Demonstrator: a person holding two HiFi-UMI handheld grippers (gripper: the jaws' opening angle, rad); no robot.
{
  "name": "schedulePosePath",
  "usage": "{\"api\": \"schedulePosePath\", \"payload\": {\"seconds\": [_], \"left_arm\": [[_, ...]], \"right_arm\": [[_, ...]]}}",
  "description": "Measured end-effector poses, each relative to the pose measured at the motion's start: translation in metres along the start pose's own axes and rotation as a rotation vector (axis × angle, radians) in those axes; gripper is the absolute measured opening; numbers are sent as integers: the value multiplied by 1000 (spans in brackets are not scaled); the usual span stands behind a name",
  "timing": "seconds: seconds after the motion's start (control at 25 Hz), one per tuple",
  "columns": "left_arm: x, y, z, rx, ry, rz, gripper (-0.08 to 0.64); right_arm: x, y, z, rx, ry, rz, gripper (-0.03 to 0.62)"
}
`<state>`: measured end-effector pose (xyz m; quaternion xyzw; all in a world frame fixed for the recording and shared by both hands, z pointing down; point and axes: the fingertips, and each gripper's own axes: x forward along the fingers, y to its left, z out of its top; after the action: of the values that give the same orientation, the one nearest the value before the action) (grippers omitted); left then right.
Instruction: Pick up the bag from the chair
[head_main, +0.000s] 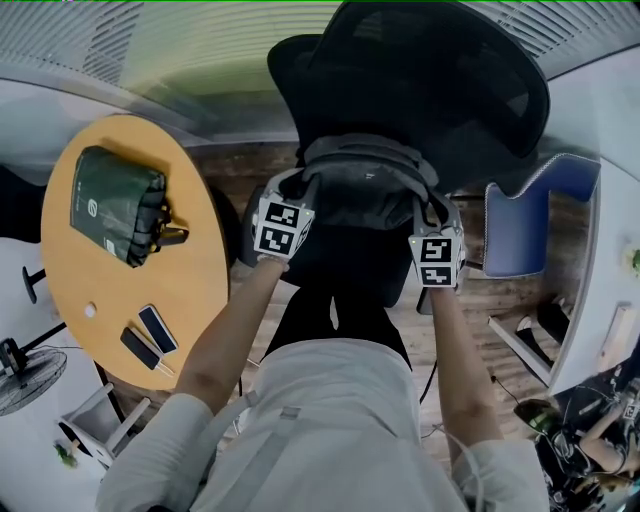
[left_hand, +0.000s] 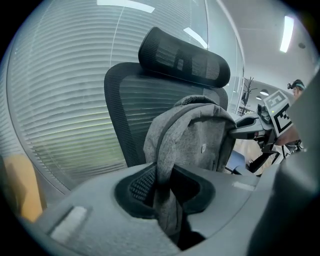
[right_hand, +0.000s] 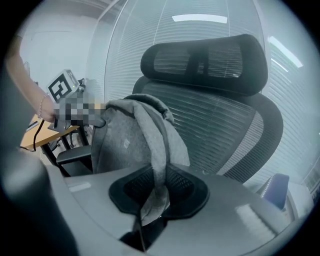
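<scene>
A grey backpack (head_main: 365, 185) hangs between my two grippers in front of the black mesh office chair (head_main: 440, 80). My left gripper (head_main: 298, 185) is shut on the bag's left shoulder strap (left_hand: 162, 170), which runs down between its pads. My right gripper (head_main: 432, 203) is shut on the other strap (right_hand: 157, 155). In the left gripper view the bag's body (left_hand: 200, 140) covers the chair back (left_hand: 130, 95). In the right gripper view the bag (right_hand: 122, 142) sits left of the chair back (right_hand: 225, 125). The bag's bottom and the seat are hidden.
A round wooden table (head_main: 200, 270) stands at the left, holding a green pouch (head_main: 115, 205) and two phones (head_main: 150, 335). A blue chair (head_main: 520, 235) and a white desk (head_main: 600, 280) are at the right. A fan (head_main: 25, 370) stands at lower left.
</scene>
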<state>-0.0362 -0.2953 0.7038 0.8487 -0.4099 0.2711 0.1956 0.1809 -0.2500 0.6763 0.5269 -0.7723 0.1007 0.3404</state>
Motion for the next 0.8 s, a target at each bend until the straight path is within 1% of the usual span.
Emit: {"api": "schedulePosePath", "payload": {"seconds": [0.8], "left_arm": [[-58,-16,63,30,-106,27,64]], "right_arm": [[-59,-15,56,-4,-95,-28,60]]}}
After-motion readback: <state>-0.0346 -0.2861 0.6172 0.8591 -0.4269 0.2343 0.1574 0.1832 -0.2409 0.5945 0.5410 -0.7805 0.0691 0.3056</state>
